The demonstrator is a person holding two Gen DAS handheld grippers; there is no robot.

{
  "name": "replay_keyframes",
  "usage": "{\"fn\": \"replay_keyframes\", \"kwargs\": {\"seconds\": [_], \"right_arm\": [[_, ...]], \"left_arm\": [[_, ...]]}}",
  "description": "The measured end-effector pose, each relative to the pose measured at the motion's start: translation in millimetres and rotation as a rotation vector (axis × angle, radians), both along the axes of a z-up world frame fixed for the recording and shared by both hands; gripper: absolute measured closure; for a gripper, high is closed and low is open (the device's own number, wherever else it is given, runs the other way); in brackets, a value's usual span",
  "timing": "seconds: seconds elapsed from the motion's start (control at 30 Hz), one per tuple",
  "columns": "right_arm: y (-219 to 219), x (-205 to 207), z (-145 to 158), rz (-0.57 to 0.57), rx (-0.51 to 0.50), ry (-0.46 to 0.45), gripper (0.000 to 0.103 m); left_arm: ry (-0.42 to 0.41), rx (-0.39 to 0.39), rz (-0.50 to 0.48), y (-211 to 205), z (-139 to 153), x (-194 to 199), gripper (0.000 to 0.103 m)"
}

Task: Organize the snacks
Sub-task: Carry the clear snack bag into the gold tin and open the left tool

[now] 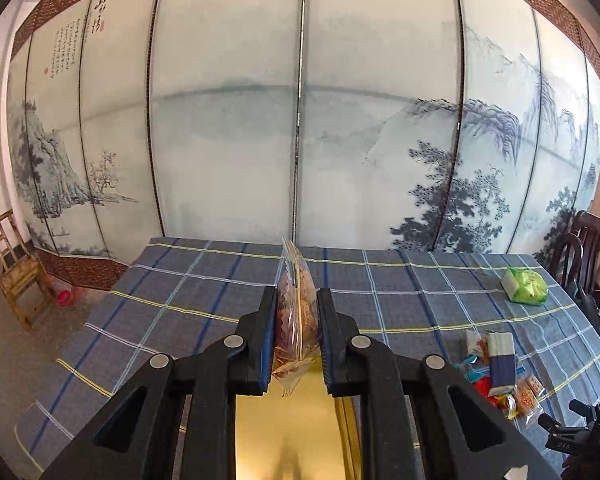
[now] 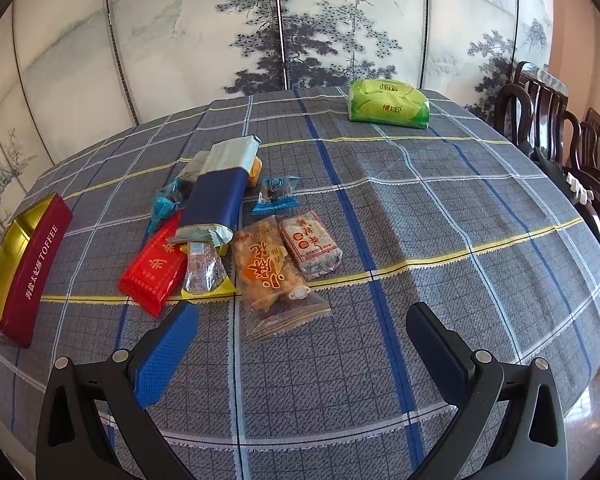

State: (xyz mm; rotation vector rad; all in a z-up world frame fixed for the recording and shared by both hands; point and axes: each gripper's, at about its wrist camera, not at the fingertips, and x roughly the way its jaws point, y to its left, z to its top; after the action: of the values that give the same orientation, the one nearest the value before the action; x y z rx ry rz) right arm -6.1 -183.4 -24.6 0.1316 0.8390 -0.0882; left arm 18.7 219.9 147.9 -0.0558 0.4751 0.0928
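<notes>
Tin (image 2: 16,236) open, snack pkt (image 1: 296,312) in left gripper (image 1: 297,336).

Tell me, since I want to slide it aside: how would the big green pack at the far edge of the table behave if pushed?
The green pack looks soft and puffy, so it would probably dent before sliding. Its glossy wrapper may drag on the woven tablecloth. Lying low and flat, it seems unlikely to tip or roll.

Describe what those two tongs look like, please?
Both are matte black plastic. Each has two angled linkage arms with triangular cut-outs and round silver rivets at the joints. The left tongs carry ribbed pads: one finger's is blue, the other's dark. The right tongs likewise have a textured blue pad on one finger and a dark pad on the other. No cables or sleeves show.
</notes>
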Motion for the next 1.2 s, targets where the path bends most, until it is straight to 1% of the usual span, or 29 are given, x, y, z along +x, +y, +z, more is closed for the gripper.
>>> {"fn": "replay_keyframes", "kwargs": {"seconds": [0.07, 0.17, 0.27, 0.43, 0.77, 1.0, 1.2], "right_arm": [[0, 0, 0, -0.002, -0.003, 0.003, 0.0], [0, -1, 2, 0.0, 0.004, -0.001, 0.0], [2, -2, 4, 0.006, -0.011, -0.002, 0.0], [3, -1, 3, -0.002, -0.005, 0.007, 0.0], [8, 3, -3, 0.017, -0.023, 0.022, 0.0], [5, 5, -8, 0.011, -0.028, 0.033, 0.0], [5, 5, -9, 0.008, -0.04, 0.037, 0.0]], "left_arm": [[0.004, -0.007, 0.013, 7, -1, 5, 0.086], [0.036, -0.005, 0.037, 13, -12, 20, 0.086], [0.082, -0.013, 0.055, 21, -30, 36, 0.086], [0.131, -0.024, 0.089, 34, -57, 55, 0.086], [0.24, -0.012, 0.136, 53, -97, 85, 0.086], [0.319, 0.019, 0.145, 54, -126, 102, 0.086], [0.37, 0.013, 0.161, 56, -143, 113, 0.086]]}}
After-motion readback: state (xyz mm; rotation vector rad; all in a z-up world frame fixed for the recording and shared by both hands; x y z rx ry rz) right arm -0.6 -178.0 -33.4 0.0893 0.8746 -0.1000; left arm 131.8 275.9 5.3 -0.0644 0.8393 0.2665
